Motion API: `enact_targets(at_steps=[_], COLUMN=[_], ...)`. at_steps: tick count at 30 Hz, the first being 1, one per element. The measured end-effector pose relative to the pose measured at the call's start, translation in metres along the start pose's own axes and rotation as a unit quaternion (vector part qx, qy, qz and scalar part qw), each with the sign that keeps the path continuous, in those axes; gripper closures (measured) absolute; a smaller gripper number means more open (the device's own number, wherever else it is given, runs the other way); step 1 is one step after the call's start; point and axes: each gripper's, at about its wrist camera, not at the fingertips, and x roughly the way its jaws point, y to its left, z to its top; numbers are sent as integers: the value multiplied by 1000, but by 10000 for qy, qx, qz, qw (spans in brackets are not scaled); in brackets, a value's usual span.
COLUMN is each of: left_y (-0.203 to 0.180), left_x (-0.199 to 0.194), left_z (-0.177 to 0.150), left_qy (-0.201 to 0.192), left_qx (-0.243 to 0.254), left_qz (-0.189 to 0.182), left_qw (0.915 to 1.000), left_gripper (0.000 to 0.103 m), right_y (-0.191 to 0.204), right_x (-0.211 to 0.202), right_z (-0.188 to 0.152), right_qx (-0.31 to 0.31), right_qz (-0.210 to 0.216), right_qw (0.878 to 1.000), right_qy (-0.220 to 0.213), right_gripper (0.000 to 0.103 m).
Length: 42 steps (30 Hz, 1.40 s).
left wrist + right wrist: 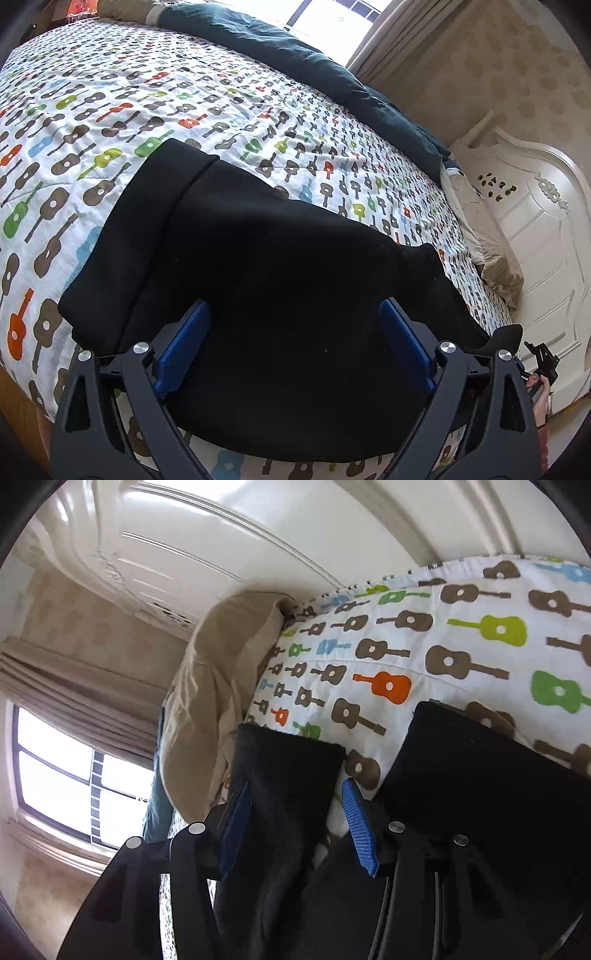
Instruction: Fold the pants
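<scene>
Black pants lie folded on a bed with a white guitar-print cover. My left gripper is open above the pants' near part, its blue pads wide apart and empty. In the right wrist view, my right gripper is open with a black pants end standing between its blue pads, not pinched. More black cloth lies to the right. The right gripper also shows in the left wrist view at the far right edge.
A dark teal duvet lies along the bed's far side. A beige pillow sits against the white headboard. A window with curtains is beyond. The bed's near edge is by the left gripper.
</scene>
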Motion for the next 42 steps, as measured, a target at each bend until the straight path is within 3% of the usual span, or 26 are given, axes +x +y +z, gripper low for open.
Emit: enact_targets(at_steps=[4, 8, 10, 15, 23, 30, 42], left_y=[0, -3, -3, -3, -1, -2, -4], left_x=[-1, 1, 1, 1, 2, 1, 0], left_z=[-1, -2, -2, -3, 0, 0, -2], left_qy=[-16, -21, -30, -17, 24, 19, 20], left_qx=[-52, -10, -12, -37, -105, -110, -87], left_qz=[-36, -1, 3, -33, -92, -97, -83], left_qw=[10000, 10000, 10000, 10000, 9999, 9999, 9999], left_gripper=[8, 6, 6, 6, 6, 6, 6], right_y=[-1, 6, 10, 10, 15, -15, -91], right_x=[6, 15, 17, -4, -73, -129, -127], right_z=[1, 0, 0, -4, -6, -19, -37], right_qx=[241, -12, -119, -110, -230, -186, 371], right_qz=[-140, -361, -444, -171, 302, 307, -60], right_qw=[9996, 9993, 9989, 9995, 9978, 9968, 9977], right_qy=[-45, 28, 12, -239, -544, -709, -561], right_gripper=[52, 53, 80, 94, 96, 97, 97])
